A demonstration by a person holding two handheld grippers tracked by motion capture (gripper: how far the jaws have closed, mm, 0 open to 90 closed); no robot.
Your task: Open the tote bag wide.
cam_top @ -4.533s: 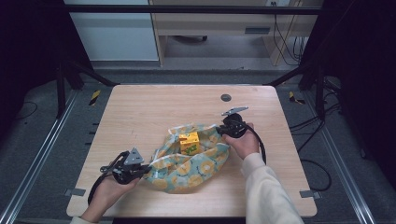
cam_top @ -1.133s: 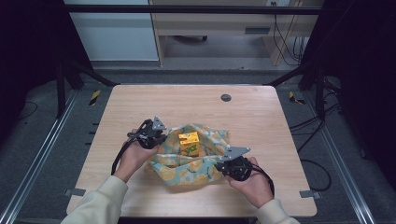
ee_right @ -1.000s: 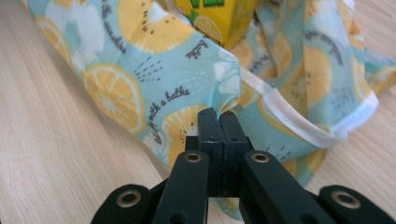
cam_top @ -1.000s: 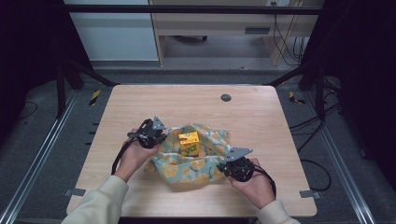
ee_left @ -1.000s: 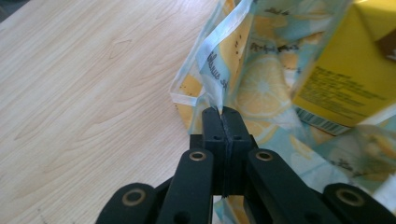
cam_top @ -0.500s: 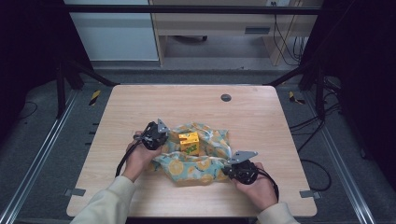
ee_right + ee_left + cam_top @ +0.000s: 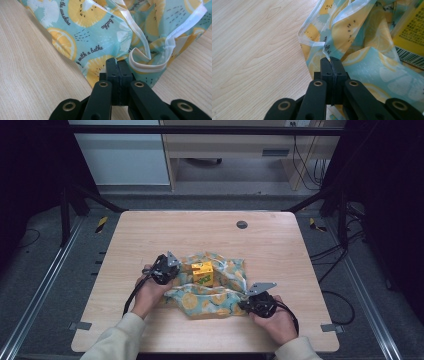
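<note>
- While both jaws stay pinched, left gripper clamps the fruit-print cloth edge — mid-table.
- Right gripper clamps its near corner; yellow box sits on top.

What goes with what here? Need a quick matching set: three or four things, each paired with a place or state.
Things:
1. left gripper
2. right gripper
3. yellow box
4. dark round disc

Places or states:
A. sits in the middle of the fruit-print cloth
B. lies apart on the table, far side
C. shut on the cloth's near right edge
D. shut on the cloth's left edge

Pairs: 1-D, 2-C, 3-A, 4-B
</note>
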